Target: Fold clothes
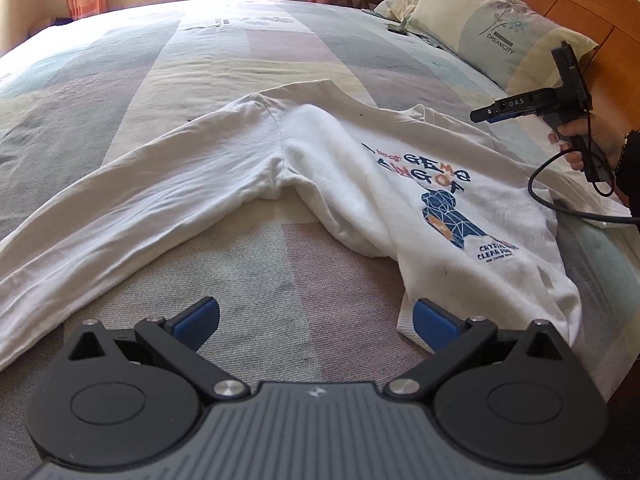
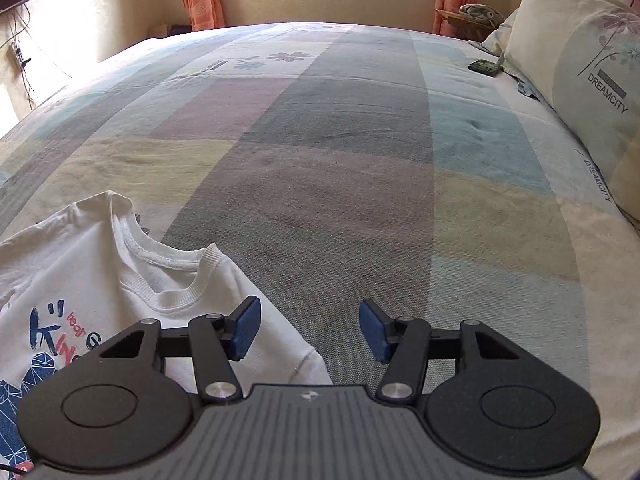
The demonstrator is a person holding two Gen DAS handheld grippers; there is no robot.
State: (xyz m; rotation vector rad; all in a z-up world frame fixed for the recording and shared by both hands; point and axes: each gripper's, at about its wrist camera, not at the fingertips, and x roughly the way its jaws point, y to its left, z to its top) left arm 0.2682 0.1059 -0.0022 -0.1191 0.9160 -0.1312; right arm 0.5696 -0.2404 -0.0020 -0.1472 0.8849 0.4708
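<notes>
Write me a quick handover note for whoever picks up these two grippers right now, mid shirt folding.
Left gripper: jaws open, empty, hovering over the bedspread just beside the shirt's bottom hem.
Right gripper: jaws open, empty, above the bedspread next to the shirt's shoulder.
White long-sleeved shirt: lies print side up on the bed, collar toward the pillow side. One side of the body is bunched over toward the print; one sleeve is stretched out flat across the bed.
Done: at most a rough first fold of one side.
Left: bring the sleeve in, smooth the bunched part, fold the body.
</notes>
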